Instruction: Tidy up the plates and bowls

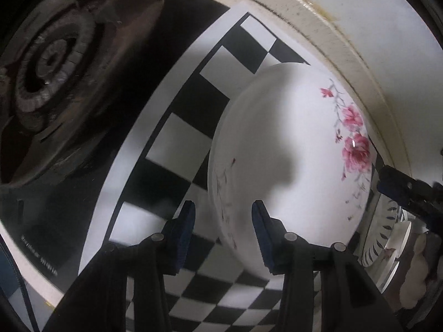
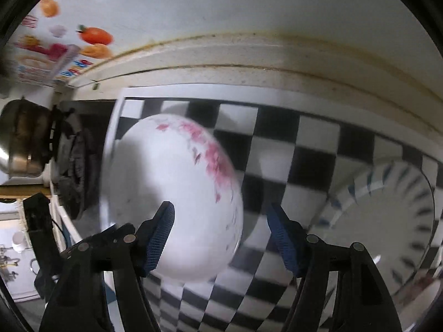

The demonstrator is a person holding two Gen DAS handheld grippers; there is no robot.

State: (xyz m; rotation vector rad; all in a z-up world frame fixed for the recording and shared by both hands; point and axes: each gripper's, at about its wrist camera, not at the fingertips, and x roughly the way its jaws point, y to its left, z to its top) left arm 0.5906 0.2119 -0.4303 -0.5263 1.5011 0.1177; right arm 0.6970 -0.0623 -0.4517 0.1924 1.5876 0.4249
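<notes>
A white plate with pink flowers [image 1: 290, 149] lies on a black-and-white checkered mat [image 1: 171, 138]. My left gripper [image 1: 224, 215] hangs open over the plate's left rim, one finger outside the rim and one over the plate, with neither pad pressing on it. In the right wrist view the same flowered plate [image 2: 171, 193] shows blurred. My right gripper [image 2: 221, 221] stands wide open above its right edge with nothing held. A second plate with a blue leaf pattern [image 2: 387, 221] rests on the mat to the right, and its edge [image 1: 384, 238] also shows in the left wrist view.
A gas burner [image 1: 52, 63] sits just left of the mat. A steel pot [image 2: 22, 144] stands beyond it. A stained cream ledge [image 2: 249, 63] and a white wall run behind the mat, with a fruit poster [image 2: 94, 36] at the upper left.
</notes>
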